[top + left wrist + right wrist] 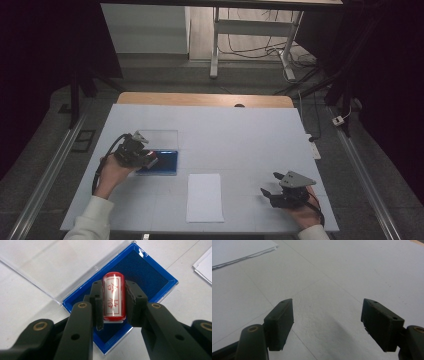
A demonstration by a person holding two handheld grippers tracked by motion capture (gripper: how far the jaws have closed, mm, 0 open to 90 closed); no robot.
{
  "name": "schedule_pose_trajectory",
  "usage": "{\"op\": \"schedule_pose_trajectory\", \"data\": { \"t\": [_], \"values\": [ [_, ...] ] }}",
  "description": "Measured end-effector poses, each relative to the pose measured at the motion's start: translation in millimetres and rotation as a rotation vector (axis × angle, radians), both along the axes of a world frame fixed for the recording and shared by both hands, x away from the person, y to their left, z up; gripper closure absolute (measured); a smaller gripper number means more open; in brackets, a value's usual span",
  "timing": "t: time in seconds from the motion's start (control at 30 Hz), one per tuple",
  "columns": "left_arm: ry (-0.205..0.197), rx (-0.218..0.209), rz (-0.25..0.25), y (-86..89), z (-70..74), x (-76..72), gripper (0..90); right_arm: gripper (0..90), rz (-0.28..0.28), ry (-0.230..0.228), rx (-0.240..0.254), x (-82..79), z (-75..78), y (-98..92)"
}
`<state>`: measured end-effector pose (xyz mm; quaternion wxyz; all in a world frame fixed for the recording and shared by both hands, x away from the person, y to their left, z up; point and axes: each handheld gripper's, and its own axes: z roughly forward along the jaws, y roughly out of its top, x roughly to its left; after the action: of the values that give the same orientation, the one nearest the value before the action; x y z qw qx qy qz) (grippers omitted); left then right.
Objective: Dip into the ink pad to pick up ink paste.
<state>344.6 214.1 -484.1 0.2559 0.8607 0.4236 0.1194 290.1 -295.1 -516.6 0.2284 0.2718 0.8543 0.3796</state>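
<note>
Left claw point(113, 302) clamps the red stamp point(114, 298) over the blue ink pad point(150, 275), contact apparently not yet made. Press squarely down, then lift straight. Right claw point(327, 322) rests open, empty, on the worktop point(250, 135) near the paper point(204, 197).

The left tool point(142, 156) is clamped tight, its hand point(112, 172) angled inward. The right tool point(272, 185) rests low, jaws spread wide.

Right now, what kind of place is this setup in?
Probably a lab or workshop recording bench: a white-covered table on a bare floor, dark curtains at both sides, and loose cables under a metal-legged desk behind.
</note>
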Motion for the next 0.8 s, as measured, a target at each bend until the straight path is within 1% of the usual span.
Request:
{"op": "schedule_pose_trajectory", "data": {
  "t": [0.37,0.63,0.67,0.77,0.8],
  "values": [
    [0.000,0.016,-0.001,-1.8,0.2,0.0,70.0,25.7,0.001,0.003,-0.005,0.2,-0.8,0.4],
    [-0.004,0.051,0.000,-6.7,0.9,-0.9,70.2,26.1,0.004,0.004,-0.006,0.0,-0.9,0.9],
    [-0.004,0.054,0.000,-7.2,0.9,-1.0,70.2,26.1,0.001,0.002,-0.013,-0.2,-0.8,0.9],
    [-0.004,0.070,0.001,-9.4,0.6,-1.3,70.2,26.2,0.001,0.001,-0.012,-0.4,-0.6,1.2],
    [-0.004,0.079,0.001,-10.6,-0.1,-1.3,70.3,26.2,0.004,0.002,-0.004,-0.4,-0.9,1.4]
  ]
}}
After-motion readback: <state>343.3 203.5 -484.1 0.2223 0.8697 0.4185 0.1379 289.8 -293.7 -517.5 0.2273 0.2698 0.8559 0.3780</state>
